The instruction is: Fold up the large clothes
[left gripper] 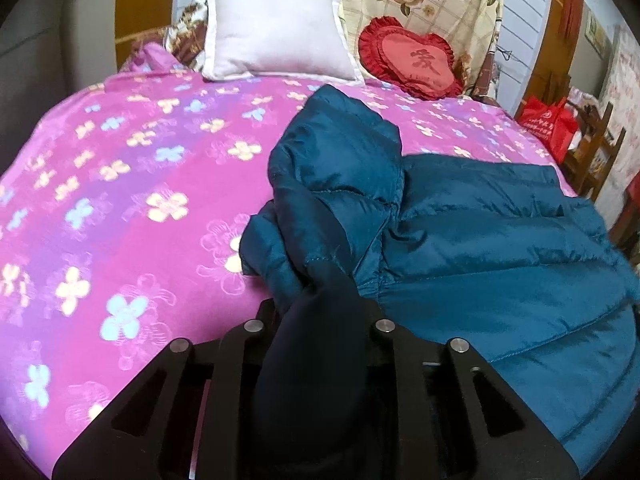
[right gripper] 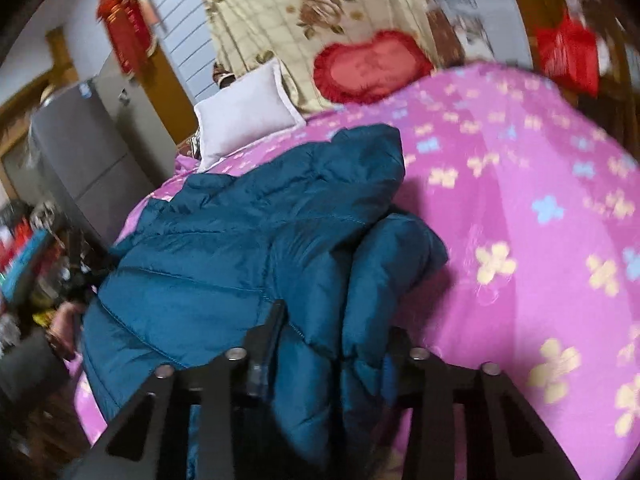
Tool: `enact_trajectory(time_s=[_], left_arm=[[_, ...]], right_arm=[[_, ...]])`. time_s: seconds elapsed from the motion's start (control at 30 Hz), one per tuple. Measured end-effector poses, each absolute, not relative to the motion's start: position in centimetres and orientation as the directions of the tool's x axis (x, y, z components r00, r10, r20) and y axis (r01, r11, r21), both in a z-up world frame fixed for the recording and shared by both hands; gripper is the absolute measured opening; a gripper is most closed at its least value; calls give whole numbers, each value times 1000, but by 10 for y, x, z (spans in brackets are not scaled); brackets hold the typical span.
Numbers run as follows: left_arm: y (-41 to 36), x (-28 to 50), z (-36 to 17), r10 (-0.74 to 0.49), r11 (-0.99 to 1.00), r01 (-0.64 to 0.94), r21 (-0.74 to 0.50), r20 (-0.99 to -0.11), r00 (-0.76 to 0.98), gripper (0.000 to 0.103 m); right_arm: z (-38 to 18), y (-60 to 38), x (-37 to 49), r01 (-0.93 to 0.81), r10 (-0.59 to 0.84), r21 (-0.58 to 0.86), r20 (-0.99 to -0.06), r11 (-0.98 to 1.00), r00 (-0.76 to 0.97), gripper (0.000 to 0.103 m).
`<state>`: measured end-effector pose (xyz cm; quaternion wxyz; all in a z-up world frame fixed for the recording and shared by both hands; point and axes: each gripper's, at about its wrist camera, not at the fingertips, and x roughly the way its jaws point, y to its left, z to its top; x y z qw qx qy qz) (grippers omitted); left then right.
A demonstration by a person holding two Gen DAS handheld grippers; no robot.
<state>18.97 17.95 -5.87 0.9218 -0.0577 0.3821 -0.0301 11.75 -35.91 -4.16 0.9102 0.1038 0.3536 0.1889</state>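
I see one teal jacket (left gripper: 480, 240) on the pink floral bedspread (left gripper: 120, 200), two pillows behind, left gripper (left gripper: 320, 280) and right gripper (right gripper: 332, 320) each clamped on its fabric.

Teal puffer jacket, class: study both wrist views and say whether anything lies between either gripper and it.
Nothing visible does. The left gripper is shut on a dark cuff of the teal puffer jacket, and the right gripper has jacket folds between its fingers. Only the pink floral bedspread surrounds the jacket.

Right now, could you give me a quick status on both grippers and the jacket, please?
Left gripper shut on dark cuff. Right gripper shut on teal jacket sleeve. Jacket bunched on pink bedspread. Nothing in the way.
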Motion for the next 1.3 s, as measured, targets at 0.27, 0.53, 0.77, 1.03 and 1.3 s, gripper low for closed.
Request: enact_trajectory(time_s=[0.27, 0.53, 0.77, 1.03, 1.3], left_arm=[[174, 158, -7, -32, 998, -16, -68, -654, 756, 13], [180, 83, 48, -94, 995, 45, -92, -660, 745, 13], [174, 40, 36, -166, 982, 60, -179, -661, 732, 13], [160, 78, -17, -138, 985, 25, -173, -680, 720, 16], [163, 107, -53, -175, 975, 16, -221, -722, 669, 26]], right_arm=[[2, -348, 87, -241, 323, 219, -541, 946, 776, 26], [55, -342, 34, -286, 305, 123, -555, 950, 774, 26], [69, -354, 7, -326, 285, 27, -560, 945, 778, 26], [-7, -374, 49, -247, 246, 96, -666, 964, 704, 26], [-30, -399, 52, -124, 217, 181, -699, 976, 682, 29]])
